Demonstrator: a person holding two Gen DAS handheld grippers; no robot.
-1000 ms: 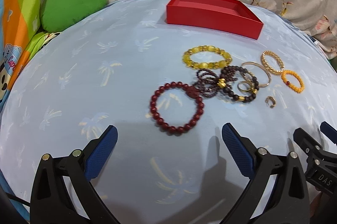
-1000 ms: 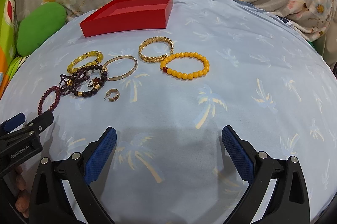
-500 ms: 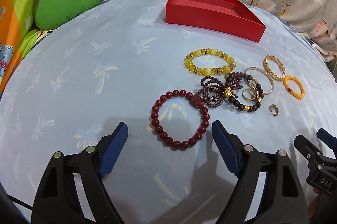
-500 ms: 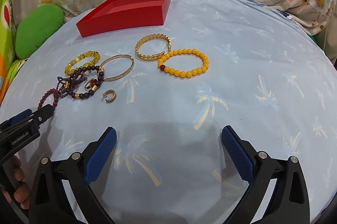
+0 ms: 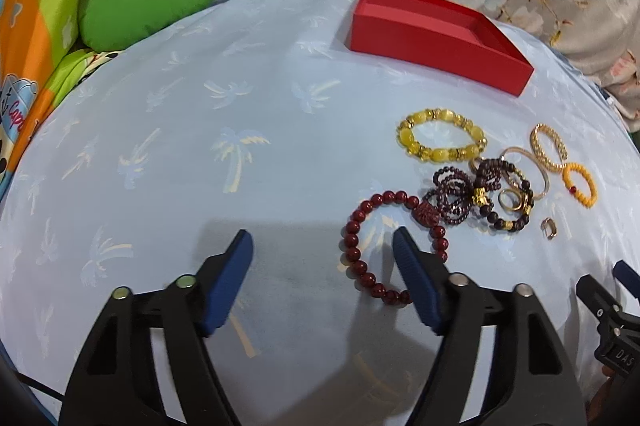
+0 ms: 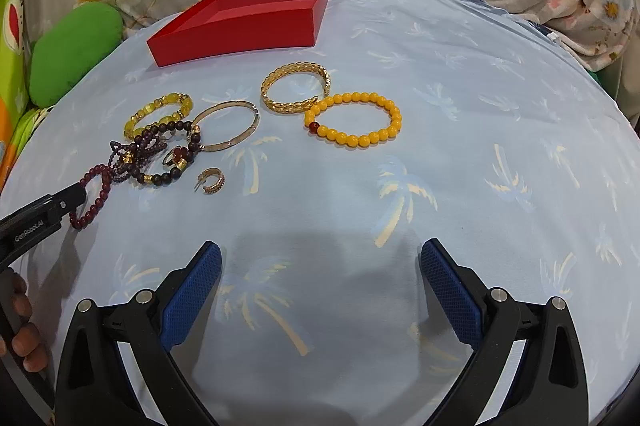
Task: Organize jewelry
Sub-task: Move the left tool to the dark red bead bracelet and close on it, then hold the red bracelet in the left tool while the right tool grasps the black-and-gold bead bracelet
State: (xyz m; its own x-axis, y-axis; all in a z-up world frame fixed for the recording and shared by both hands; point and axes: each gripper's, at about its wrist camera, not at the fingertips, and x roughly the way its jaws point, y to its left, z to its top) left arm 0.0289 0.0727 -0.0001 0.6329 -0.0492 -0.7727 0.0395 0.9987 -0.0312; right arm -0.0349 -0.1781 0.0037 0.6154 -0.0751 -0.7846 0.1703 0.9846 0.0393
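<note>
Lowered, left claw (image 5: 322,240) now has one finger inside red bead bracelet (image 5: 352,250).

Left wrist camera looked forward and down along its fingers, sitting low and close over the dark red bead bracelet (image 5: 394,246), with the red box (image 5: 436,40) farther back. Right wrist camera faced the same way from further right (slightly higher). Both views shared the box (image 6: 240,22), the jewelry cluster and the blue palm-print cloth (image 6: 460,130).
</note>
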